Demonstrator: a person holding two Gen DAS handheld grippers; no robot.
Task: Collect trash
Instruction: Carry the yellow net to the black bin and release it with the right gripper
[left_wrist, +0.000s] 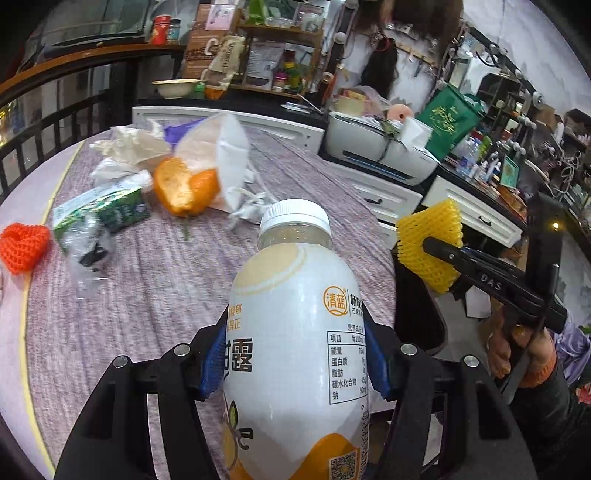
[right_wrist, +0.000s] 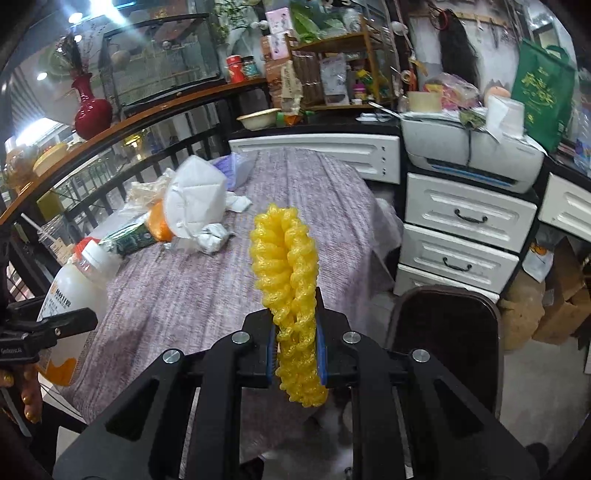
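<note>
My left gripper (left_wrist: 295, 354) is shut on a white plastic drink bottle (left_wrist: 295, 314) with a white cap, held above the purple-clothed table (left_wrist: 147, 295). My right gripper (right_wrist: 297, 347) is shut on a yellow foam fruit net (right_wrist: 286, 266), held over the table's near edge; the net also shows in the left wrist view (left_wrist: 430, 245). On the table lie orange peel (left_wrist: 184, 186), a white face mask (right_wrist: 195, 201), crumpled tissue (left_wrist: 125, 147), a green wrapper (left_wrist: 110, 210) and an orange foam net (left_wrist: 24, 247).
A dark bin or chair (right_wrist: 447, 332) stands right of the table. White drawers (right_wrist: 465, 229) with a printer (right_wrist: 469, 151) on top stand behind it. A black railing (right_wrist: 110, 166) with a red vase (right_wrist: 90, 107) runs along the left.
</note>
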